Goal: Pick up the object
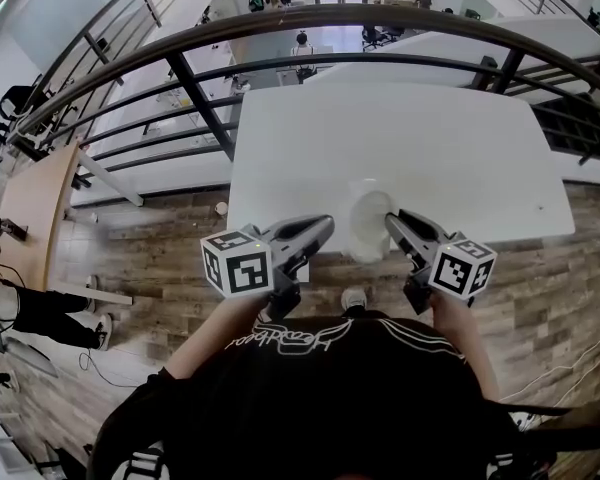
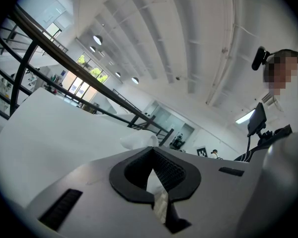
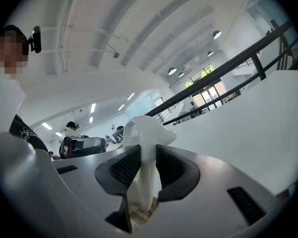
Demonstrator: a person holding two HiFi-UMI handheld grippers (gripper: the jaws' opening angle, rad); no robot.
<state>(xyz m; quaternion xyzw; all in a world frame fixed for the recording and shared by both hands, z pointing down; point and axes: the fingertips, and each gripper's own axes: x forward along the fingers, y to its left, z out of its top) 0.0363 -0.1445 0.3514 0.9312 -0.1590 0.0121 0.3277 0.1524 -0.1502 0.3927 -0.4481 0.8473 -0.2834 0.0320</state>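
A soft white crumpled object (image 1: 368,226) is at the near edge of the white table (image 1: 380,138). My right gripper (image 1: 392,220) is shut on it. In the right gripper view the object (image 3: 145,133) stands pinched between the two black pads, and its top bulges above my right gripper (image 3: 145,168). My left gripper (image 1: 325,228) points at the object from the left and stops just short of it. Its jaws look shut. In the left gripper view the object (image 2: 138,141) shows just beyond my left gripper (image 2: 156,185). Whether the object rests on the table is unclear.
A curved dark railing (image 1: 280,28) runs behind the table, with a lower floor beyond it. Wood flooring (image 1: 160,258) lies around the table. The holder's shoe (image 1: 353,298) is under the near edge. Another person (image 1: 40,313) stands at the far left.
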